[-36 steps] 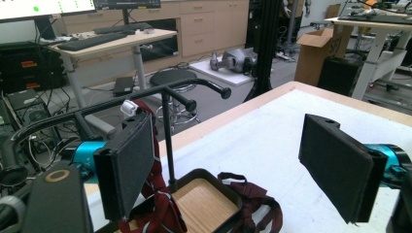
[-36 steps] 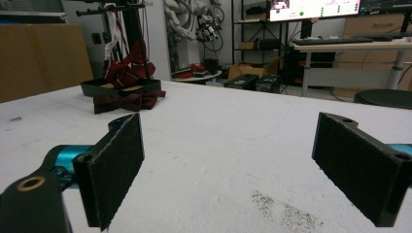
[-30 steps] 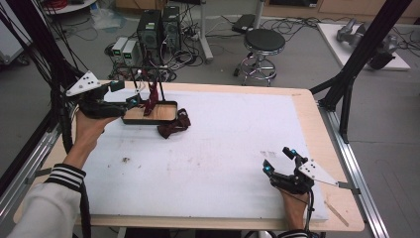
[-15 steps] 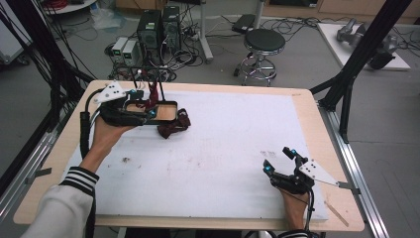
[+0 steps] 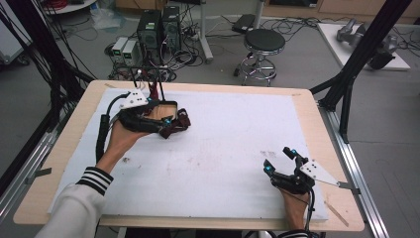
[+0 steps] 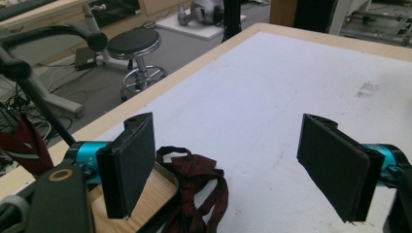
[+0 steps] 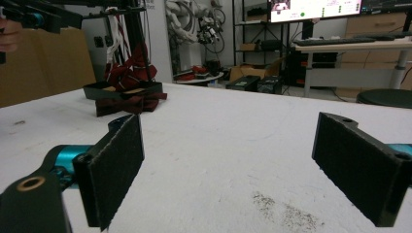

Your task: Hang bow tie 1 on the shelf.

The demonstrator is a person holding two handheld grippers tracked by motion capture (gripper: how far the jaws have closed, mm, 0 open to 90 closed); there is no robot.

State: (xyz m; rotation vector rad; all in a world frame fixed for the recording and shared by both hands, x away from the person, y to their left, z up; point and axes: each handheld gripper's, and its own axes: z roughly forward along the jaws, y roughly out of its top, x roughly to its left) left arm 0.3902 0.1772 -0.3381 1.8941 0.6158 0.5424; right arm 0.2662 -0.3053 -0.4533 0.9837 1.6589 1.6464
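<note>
The high view looks down and forward over the white foam-covered tabletop [image 5: 223, 148]. Both gripper views sit low, close above it. All three share the dark red fabric bow tie [image 5: 174, 125] [image 6: 194, 187] [image 7: 127, 104].

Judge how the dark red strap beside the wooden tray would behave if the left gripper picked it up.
The strap lies in loose loops and folds on the table, so it is probably floppy and would dangle. It looks thin, likely light. One end lies against the tray, so it might drag or snag.
</note>
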